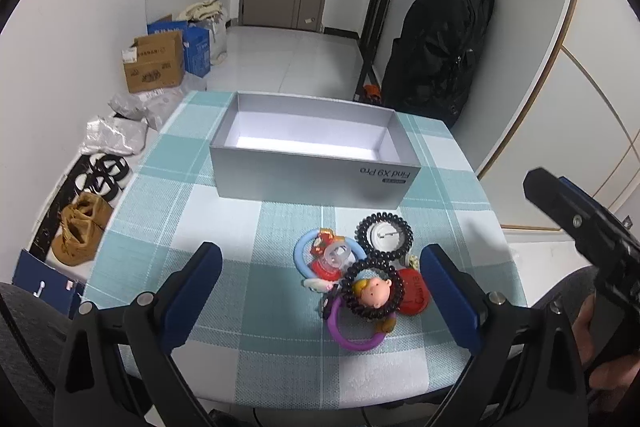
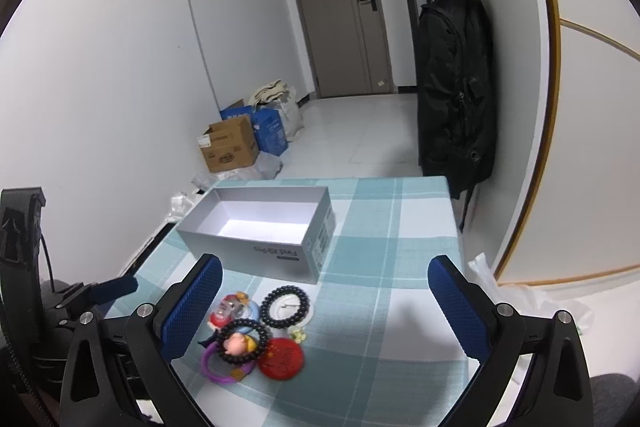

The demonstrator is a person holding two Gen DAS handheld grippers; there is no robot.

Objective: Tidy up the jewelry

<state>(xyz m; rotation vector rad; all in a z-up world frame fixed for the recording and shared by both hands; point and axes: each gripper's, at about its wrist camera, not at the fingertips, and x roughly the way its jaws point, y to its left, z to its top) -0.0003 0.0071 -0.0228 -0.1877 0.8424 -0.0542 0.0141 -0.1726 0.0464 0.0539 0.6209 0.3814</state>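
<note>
Left wrist view: the left hand-held gripper (image 1: pixel 320 291) hovers over the near half of the bench (image 1: pixel 224 227), which is covered by a teal-and-white checked cloth; its two blue-padded fingers (image 1: pixel 196 291) stand wide apart and hold nothing. Between the fingers, nearer the right one, lies one cluster of jewelry on the cloth. Counted items: two black coiled bands, one (image 1: pixel 385 237) ringing a white disc and one (image 1: pixel 375 290) ringing a small doll-head charm (image 1: pixel 374 291); one light blue ring (image 1: pixel 306 253); one purple ring (image 1: pixel 352 331); one red round badge (image 1: pixel 414 297). The pieces touch or overlap one another. One open grey box (image 1: pixel 314 155) sits beyond the cluster, apart from it, its white interior bare. The right hand-held gripper (image 1: pixel 580 227) shows at the right edge. Right wrist view: the right hand-held gripper (image 2: pixel 324 311) has its two blue pads (image 2: pixel 454 307) spread wide, gripping nothing. The same cluster lies beside the left pad: two black bands (image 2: pixel 286 307) (image 2: pixel 240 343), one purple ring (image 2: pixel 216 367), one red badge (image 2: pixel 281 359). The grey box (image 2: pixel 260 231) stands farther back on the bench (image 2: pixel 380 307).
</note>
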